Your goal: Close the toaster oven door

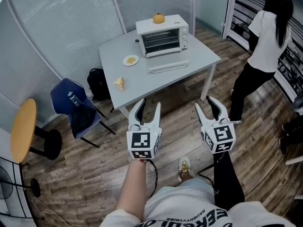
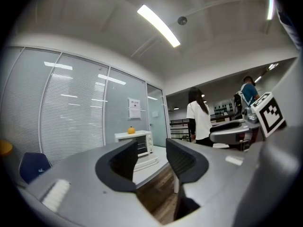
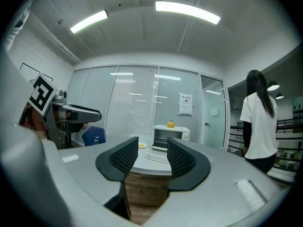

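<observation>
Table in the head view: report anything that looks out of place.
The toaster oven has an orange fruit sitting on its top, and its door appears folded down open. A food piece lies bare on the table, near its edge.

Office-type room: glass partition walls with lowered blinds, strip ceiling lights, wood-plank floor, plain grey table, blue chair beside its left edge, paper notice on glass wall.
</observation>
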Available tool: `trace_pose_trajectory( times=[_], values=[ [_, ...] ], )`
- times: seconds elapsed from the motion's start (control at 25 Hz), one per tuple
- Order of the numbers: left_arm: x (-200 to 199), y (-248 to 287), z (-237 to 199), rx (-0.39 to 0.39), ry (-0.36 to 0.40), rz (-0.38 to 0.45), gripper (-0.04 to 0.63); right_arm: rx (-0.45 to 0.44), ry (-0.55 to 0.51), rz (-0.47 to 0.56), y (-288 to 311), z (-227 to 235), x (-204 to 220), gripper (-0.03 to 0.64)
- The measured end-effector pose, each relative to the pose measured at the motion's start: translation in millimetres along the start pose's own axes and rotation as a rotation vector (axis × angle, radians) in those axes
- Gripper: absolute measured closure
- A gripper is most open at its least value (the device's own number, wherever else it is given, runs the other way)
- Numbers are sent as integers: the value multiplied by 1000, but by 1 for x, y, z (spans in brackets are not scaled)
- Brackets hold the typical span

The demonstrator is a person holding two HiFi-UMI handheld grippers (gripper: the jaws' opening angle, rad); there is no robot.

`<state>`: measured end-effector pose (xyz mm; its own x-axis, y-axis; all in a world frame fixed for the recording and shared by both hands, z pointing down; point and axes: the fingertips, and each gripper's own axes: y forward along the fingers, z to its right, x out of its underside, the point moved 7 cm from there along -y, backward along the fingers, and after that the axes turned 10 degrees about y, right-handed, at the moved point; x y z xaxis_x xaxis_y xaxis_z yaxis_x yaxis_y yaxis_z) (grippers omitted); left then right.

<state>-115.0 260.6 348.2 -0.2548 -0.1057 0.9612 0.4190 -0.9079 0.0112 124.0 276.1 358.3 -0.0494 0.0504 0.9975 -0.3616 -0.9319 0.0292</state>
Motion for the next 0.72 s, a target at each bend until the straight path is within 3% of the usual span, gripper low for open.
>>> trace_pose_trajectory(
  times=[0.44,0.72],
  values=[
    [7,139,-9,-30,-3,-20,396,-49,-6,-16,117,96,-7,445],
    [7,189,-9,-42,15,-33,396,-77,4,-14,160,132,-7,445]
  ],
)
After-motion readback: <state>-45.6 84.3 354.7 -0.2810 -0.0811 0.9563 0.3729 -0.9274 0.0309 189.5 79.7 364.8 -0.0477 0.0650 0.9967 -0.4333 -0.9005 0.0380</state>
